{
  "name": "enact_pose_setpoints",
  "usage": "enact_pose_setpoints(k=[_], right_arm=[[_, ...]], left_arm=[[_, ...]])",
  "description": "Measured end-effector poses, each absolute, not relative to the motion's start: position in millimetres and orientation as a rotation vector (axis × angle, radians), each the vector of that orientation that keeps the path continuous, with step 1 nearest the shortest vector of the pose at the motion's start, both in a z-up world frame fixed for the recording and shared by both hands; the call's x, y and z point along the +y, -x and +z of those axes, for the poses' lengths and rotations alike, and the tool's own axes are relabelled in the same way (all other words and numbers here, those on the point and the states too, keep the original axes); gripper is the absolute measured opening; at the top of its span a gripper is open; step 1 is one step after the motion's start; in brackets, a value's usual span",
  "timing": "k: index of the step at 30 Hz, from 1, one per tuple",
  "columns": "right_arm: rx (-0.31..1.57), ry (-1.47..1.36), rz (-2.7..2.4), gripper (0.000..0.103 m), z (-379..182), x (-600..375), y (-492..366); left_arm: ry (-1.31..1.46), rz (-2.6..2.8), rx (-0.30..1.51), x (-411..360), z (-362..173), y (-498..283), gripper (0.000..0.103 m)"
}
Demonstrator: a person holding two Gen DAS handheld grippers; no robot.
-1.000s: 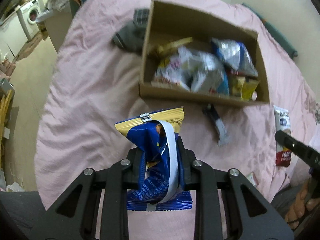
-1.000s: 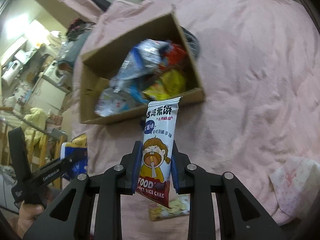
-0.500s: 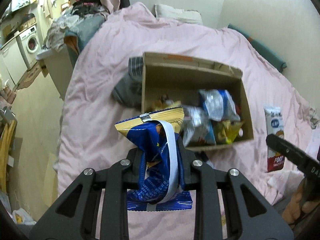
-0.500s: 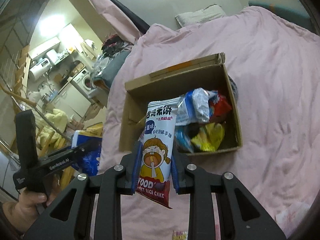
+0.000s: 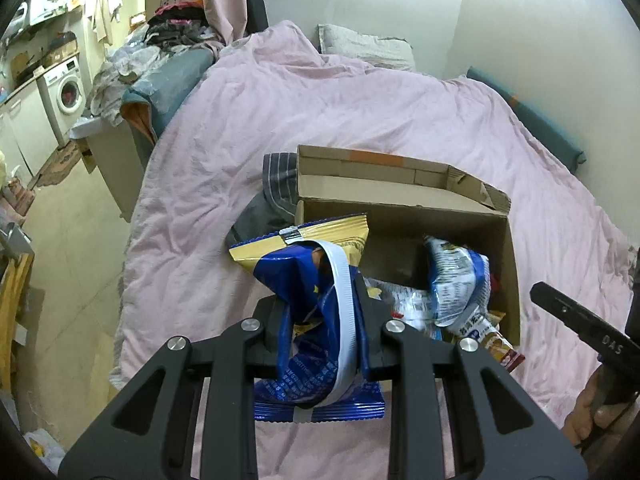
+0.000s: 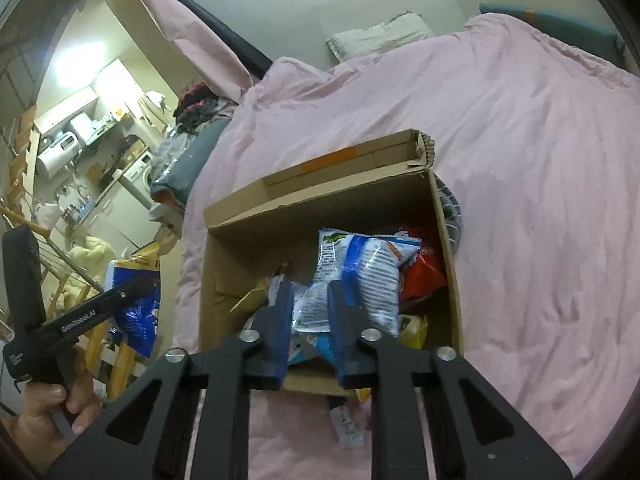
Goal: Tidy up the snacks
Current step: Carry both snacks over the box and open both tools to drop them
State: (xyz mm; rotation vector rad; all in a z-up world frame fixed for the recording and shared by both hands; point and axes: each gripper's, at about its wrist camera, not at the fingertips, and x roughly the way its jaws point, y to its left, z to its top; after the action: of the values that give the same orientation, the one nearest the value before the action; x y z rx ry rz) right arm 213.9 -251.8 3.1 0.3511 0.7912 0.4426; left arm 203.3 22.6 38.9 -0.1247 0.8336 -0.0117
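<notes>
My left gripper (image 5: 320,312) is shut on a crumpled blue and yellow snack bag (image 5: 308,272), held up just in front of the open cardboard box (image 5: 400,184) on the pink bed. The right wrist view shows that same bag (image 6: 136,312) at the left, beside the box. My right gripper (image 6: 308,292) hangs over the box's near edge with its jaws closing and nothing between them. The white rice cake packet (image 5: 496,344) lies in the box's front right corner, its red end over the rim. Several other snack packets (image 6: 368,264) fill the box.
A grey striped garment (image 5: 276,188) lies against the box's left side. A small packet (image 6: 348,420) sits on the pink cover (image 6: 540,200) in front of the box. A pillow (image 5: 364,46) lies at the head of the bed. To the left are floor and a washing machine (image 5: 66,88).
Both grippers rose and came closer to the box. The rice cake packet left my right gripper and now lies in the box. The blue bag stays gripped in the left.
</notes>
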Motion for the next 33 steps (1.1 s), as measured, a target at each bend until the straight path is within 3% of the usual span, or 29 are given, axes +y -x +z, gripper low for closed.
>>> enact_pose_setpoints(k=[7, 12, 16, 26, 33], right_arm=[[0.85, -0.35, 0.394, 0.018, -6.9, -258.3, -224.9], [1.086, -0.309, 0.469, 0.018, -36.2, -252.9, -218.5], [1.149, -0.178, 0.408, 0.018, -48.4, -242.6, -221.5], [1.125, -0.07, 0.283, 0.018, -63.4, -229.5, -258.9], [1.076, -0.2, 0.377, 0.018, -40.1, -243.5, -251.5]], left_arm=[[0.121, -0.03, 0.885, 13.0, 17.3, -221.6, 0.022], [0.089, -0.035, 0.918, 4.8, 7.7, -233.8, 0.022], [0.082, -0.033, 0.943, -3.6, 0.3, -244.4, 0.022], [0.081, -0.037, 1.011, -22.3, -19.8, -266.8, 0.022], [0.055, -0.026, 1.003, -29.1, -17.5, -277.6, 0.022]])
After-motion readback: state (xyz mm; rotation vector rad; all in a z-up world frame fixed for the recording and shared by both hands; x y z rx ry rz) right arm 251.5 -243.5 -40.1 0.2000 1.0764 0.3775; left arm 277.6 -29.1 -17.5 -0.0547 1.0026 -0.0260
